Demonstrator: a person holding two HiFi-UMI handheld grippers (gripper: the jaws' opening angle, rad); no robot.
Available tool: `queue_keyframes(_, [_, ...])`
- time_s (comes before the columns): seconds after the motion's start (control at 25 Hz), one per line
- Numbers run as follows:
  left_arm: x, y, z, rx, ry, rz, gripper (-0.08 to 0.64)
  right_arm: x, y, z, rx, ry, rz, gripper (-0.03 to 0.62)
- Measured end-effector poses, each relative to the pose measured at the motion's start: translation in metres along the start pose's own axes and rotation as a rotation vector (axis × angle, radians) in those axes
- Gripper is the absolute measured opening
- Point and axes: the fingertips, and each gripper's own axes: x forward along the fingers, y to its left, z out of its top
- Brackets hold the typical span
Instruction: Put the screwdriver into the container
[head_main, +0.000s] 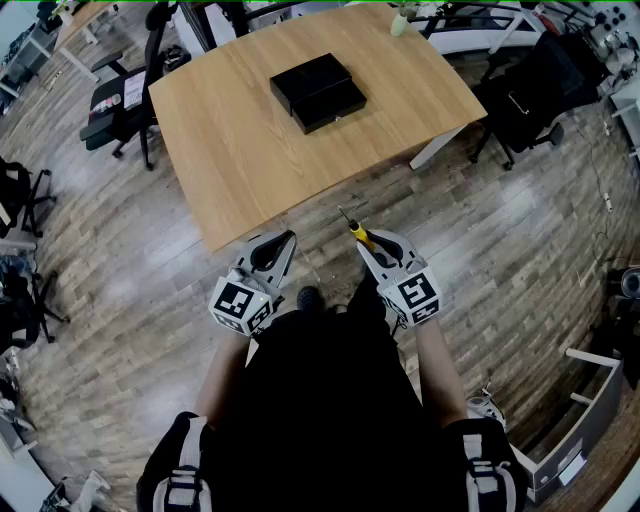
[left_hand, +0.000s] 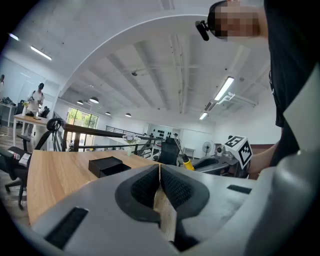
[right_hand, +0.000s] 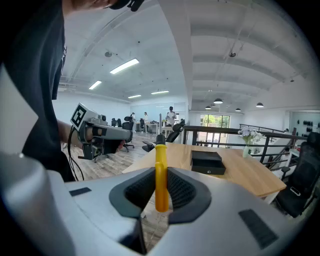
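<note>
Presently stands just short of the near corner of the wooden table (head_main: 230, 150), with both grippers held low in front of the body, above the plank floor (head_main: 500, 260). Grips the screwdriver (head_main: 358, 232) in the right gripper (head_main: 368, 248), jaws clamped on the yellow handle, the thin metal shaft pointing forward toward the table edge. Confirms this in the right gripper view: handle pinched upright between the dark ribbed pads (right_hand: 184, 190), its yellow top rising above them. Holds the left gripper (head_main: 283, 242) just beside the right one, at about the same height. Shows, in the left gripper view, those jaws pressed together, pad (left_hand: 145, 186) against pad.

Leaves the black container (head_main: 318, 92) on the far half of the table, well apart from both grippers and from the screwdriver. Looks low and rectangular, seemingly in two offset parts, one slid a little past the other. Sits roughly straight ahead of the right gripper's jaws in that gripper's view. Includes, round the table, dark office chairs (head_main: 120, 105) on either side and a small vase of flowers (right_hand: 248, 136) at the far edge.
</note>
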Motion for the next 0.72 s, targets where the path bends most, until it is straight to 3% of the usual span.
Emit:
queue_keyframes(0.48, [0.013, 0.002, 0.001, 0.013, 0.013, -0.007, 0.028, 0.000, -0.015, -0.009, 0.005, 0.016, -0.010, 0.083])
queue_keyframes(0.72, [0.025, -0.002, 0.006, 0.017, 0.008, -0.004, 0.028, -0.002, -0.022, -0.010, 0.018, 0.022, 0.025, 0.083])
